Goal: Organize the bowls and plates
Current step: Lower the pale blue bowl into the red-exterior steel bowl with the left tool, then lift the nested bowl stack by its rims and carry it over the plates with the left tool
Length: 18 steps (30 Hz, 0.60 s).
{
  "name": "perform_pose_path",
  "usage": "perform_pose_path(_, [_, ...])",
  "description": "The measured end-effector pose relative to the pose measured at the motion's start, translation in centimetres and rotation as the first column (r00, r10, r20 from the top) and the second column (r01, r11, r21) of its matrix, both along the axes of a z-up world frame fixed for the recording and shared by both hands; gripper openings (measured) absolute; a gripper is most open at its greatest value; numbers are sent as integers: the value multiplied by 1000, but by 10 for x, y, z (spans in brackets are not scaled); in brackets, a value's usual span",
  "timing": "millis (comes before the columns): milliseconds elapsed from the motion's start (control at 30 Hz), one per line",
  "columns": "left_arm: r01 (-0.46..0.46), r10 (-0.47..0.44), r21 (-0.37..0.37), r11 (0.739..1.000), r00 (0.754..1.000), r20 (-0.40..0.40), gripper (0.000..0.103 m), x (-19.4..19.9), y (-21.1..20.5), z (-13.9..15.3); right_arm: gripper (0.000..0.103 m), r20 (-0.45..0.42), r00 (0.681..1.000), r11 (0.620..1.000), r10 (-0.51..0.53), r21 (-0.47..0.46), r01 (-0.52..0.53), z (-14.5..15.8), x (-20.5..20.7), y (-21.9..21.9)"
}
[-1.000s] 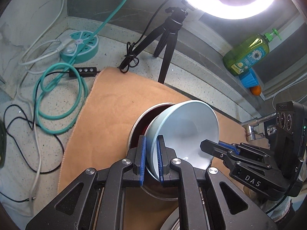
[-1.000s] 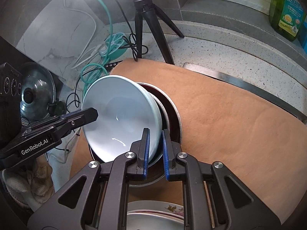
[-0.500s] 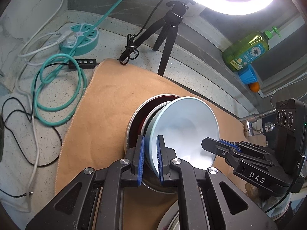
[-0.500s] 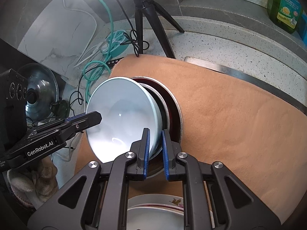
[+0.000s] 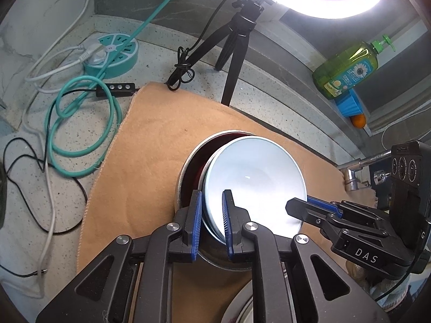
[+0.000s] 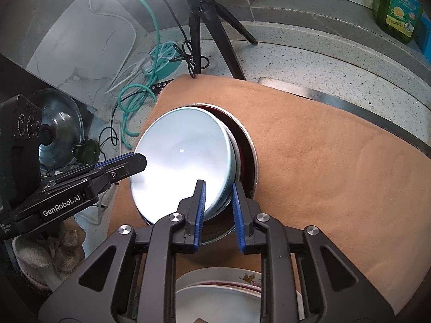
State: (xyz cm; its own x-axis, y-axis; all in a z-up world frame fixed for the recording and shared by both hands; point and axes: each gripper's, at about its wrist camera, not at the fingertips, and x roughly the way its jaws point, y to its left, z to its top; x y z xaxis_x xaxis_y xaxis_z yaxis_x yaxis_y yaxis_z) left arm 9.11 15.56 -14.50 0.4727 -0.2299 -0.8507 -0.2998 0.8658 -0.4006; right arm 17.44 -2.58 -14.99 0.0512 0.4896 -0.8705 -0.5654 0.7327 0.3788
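We see the pale blue bowl sitting inside a larger steel bowl with a dark red lining, both on the tan cloth that covers the counter. The blue bowl is round, so it has no long axis; its mouth faces up and tips a little toward the right gripper's side, leaving a crescent of red lining bare on the far side. Our left gripper straddles the blue bowl's rim, one blue pad outside the wall and one inside, with gaps showing, so its jaws stand partly apart and do not clamp the rim. Our right gripper straddles the opposite rim the same way, jaws likewise parted with the rim between them and a clear gap on the outer side. Each gripper's tip shows in the other's view, over the bowl's edge. Close under the right gripper lies a stack of plates, the lower one with a flower print. Beyond the cloth stand a black tripod under a ring light, a teal power hub with looped cables, and a green soap bottle on the ledge. A pot lid leans at the left in the right wrist view.
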Motion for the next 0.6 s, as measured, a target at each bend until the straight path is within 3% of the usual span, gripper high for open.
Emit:
perform_pose_path(367, [-38, 34, 57, 998, 997, 70, 13, -17, 9, 17, 22, 96, 995, 999, -11, 34, 7, 19, -3, -17])
perform_pose_path(600, [-84, 80, 47, 995, 994, 78, 13, -31, 26, 9, 22, 71, 994, 995, -86, 59, 82, 14, 11, -44])
